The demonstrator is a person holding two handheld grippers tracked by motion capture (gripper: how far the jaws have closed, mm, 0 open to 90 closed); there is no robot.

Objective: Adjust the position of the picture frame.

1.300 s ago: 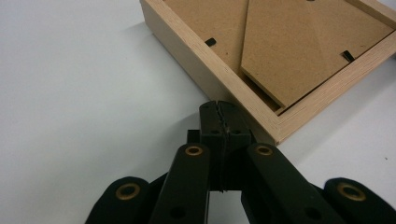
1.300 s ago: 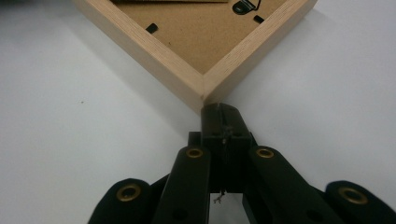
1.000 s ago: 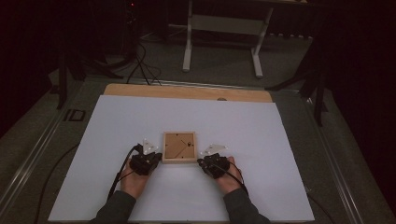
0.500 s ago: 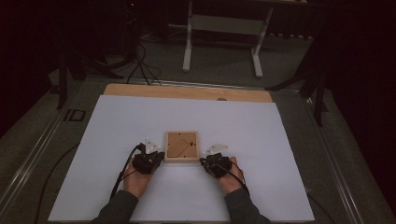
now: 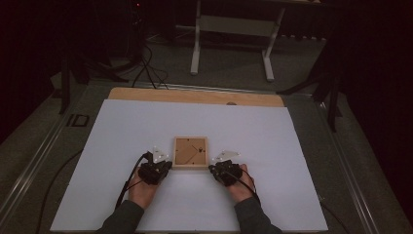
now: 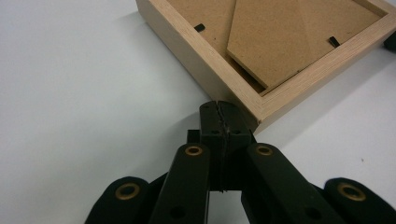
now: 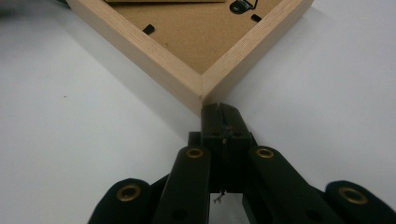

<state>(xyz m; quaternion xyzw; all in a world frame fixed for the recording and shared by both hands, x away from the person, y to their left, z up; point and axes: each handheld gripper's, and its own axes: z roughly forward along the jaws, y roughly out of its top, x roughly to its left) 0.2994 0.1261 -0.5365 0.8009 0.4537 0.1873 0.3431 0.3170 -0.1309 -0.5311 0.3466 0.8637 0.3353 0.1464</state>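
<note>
— Wooden picture frame (image 5: 191,152), one, face down, backing board up, at table centre on white sheet (image 5: 272,146). Left gripper (image 6: 219,108) at frame's 7 o'clock corner, right gripper (image 7: 219,108) at 5 o'clock corner. Both clamped fully together, holding nothing, tips just against the corners.

— Risks?

— Judged likely: frame skating toward 12 o'clock under uneven push, or pivoting if one tip slips off its corner. Smooth sheet, little friction. Closed tips offering no hold on wood, so any lift liable to fail.

— Anything else?

— Stand flap (image 6: 303,32) loose-looking on backing; possible snag. Hanger (image 7: 243,5) near far edge, same concern.

— Count?

— Frames: one. Grippers: two. Stand flaps: one. Hangers: one. Small black retaining tabs: two in each gripper view; total not settled.
</note>
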